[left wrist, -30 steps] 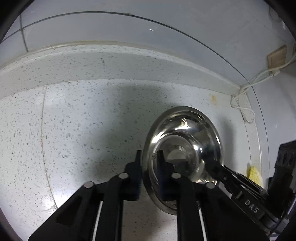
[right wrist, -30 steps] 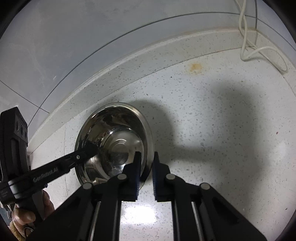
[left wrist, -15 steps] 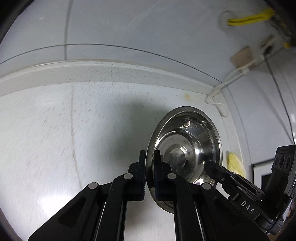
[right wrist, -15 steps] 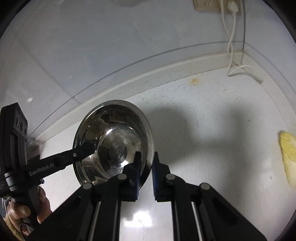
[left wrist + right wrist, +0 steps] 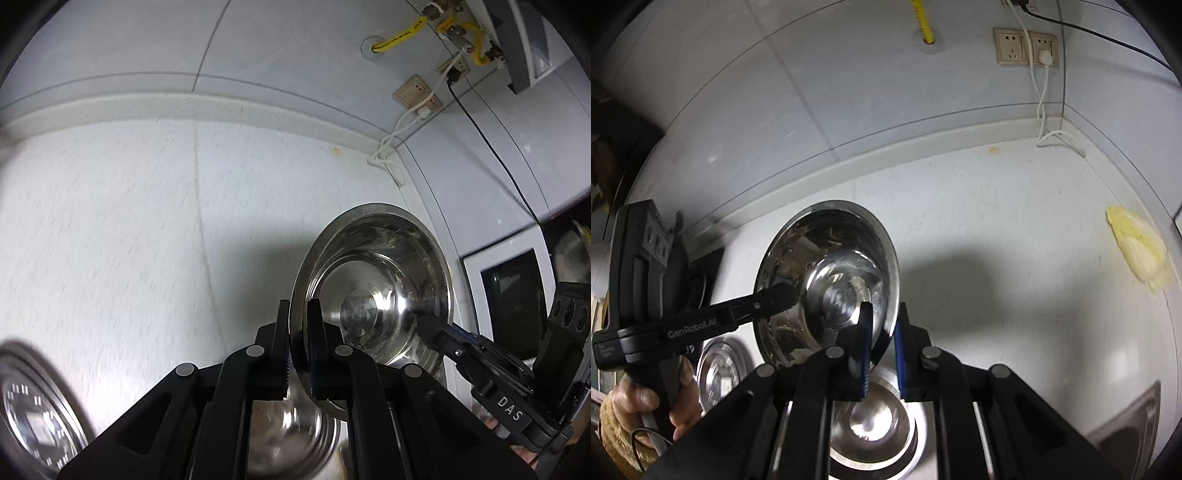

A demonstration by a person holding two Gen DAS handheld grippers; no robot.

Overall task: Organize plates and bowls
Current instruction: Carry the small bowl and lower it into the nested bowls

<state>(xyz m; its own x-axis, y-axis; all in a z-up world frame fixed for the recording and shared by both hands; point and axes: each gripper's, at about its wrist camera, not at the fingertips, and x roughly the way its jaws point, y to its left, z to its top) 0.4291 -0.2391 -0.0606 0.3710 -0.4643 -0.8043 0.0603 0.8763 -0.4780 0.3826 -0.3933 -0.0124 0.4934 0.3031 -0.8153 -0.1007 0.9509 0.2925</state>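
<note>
A shiny steel bowl (image 5: 373,291) hangs tilted above the speckled countertop (image 5: 129,240), held by two opposite sides. My left gripper (image 5: 297,332) is shut on its left rim, one pad inside and one outside. My right gripper (image 5: 882,332) is shut on the opposite rim of the same bowl (image 5: 827,280). Each view shows the other tool's fingers reaching into the bowl: the right one's fingers (image 5: 436,332) and the left one's fingers (image 5: 775,299). A hand (image 5: 631,402) holds the left tool's grip.
Below the held bowl a second steel bowl (image 5: 871,424) rests on the counter, and a steel plate (image 5: 33,410) lies to its left. A yellow cloth (image 5: 1137,247) lies far right. Wall sockets (image 5: 1027,46) with cables and a black appliance (image 5: 509,295) border the corner.
Both grippers have risen and drawn back from the wall with the bowl between them. The second bowl, the plate and the wall sockets have come into view.
</note>
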